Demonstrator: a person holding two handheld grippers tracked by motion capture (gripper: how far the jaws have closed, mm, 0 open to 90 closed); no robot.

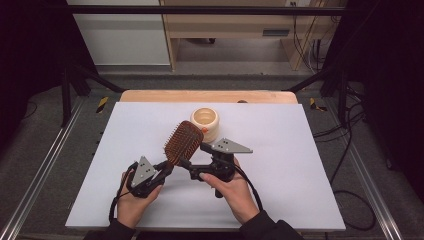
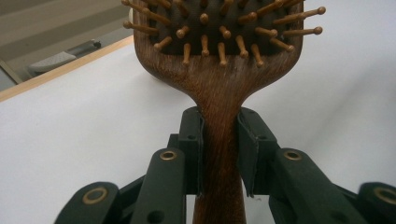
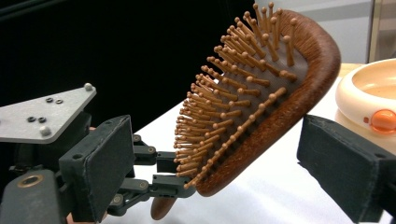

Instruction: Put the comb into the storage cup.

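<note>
The left tool (image 1: 167, 167) pinches the neck of a dark brown wooden paddle hairbrush (image 1: 183, 141) with wooden pins, holding it tilted above the white tabletop (image 1: 300, 190). The right tool (image 1: 192, 170) sits spread, its jaws flanking the brush head without touching. The narrow grip could let the heavy head swivel or slip. A cream round bowl (image 1: 205, 121) stands just behind; open room lies right and forward.

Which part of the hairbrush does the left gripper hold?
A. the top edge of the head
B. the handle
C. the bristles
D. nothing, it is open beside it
B: in the left gripper view, the left gripper is shut on the narrow wooden handle of the hairbrush.
</note>
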